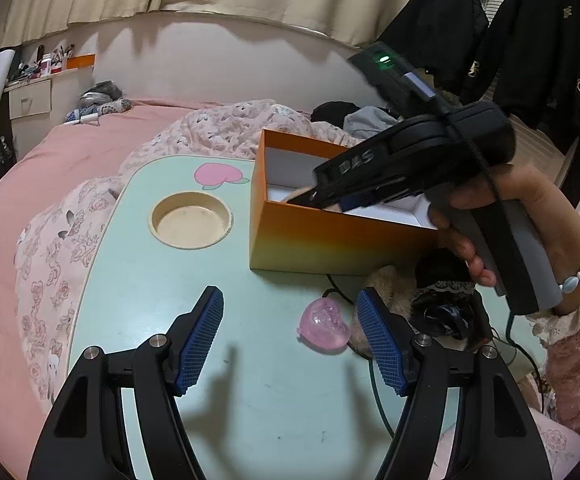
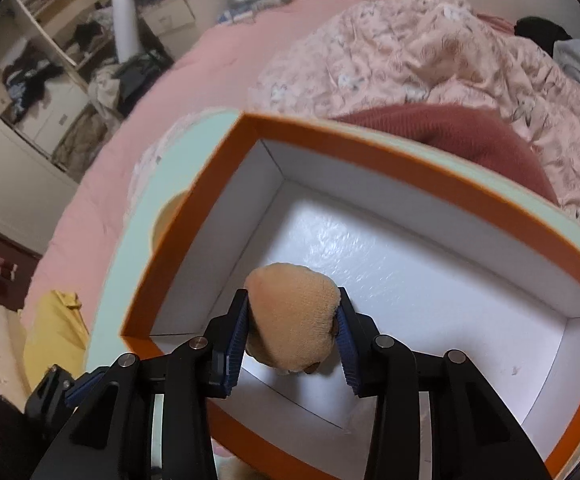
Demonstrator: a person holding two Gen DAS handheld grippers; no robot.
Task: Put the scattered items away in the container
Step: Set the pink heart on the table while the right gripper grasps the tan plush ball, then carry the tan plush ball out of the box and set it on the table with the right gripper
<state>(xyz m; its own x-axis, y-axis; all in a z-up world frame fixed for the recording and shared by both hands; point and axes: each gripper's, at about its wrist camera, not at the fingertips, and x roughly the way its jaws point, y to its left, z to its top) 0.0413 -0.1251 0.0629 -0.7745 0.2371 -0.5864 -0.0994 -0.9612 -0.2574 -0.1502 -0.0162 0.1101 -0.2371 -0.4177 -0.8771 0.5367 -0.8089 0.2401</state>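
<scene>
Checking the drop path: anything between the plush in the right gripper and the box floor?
Nothing visible. The right gripper holds the tan plush inside the orange box, past its rim, and the white floor around it is bare. The spot directly under the plush is hidden.

Plush toy (image 2: 292, 312) inside box (image 2: 194, 216)

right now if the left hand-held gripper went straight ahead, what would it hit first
Probably the orange box: its near wall stands ahead of the open left hand-held gripper. The pink heart lies slightly right of that line, though depth is unclear.
</scene>
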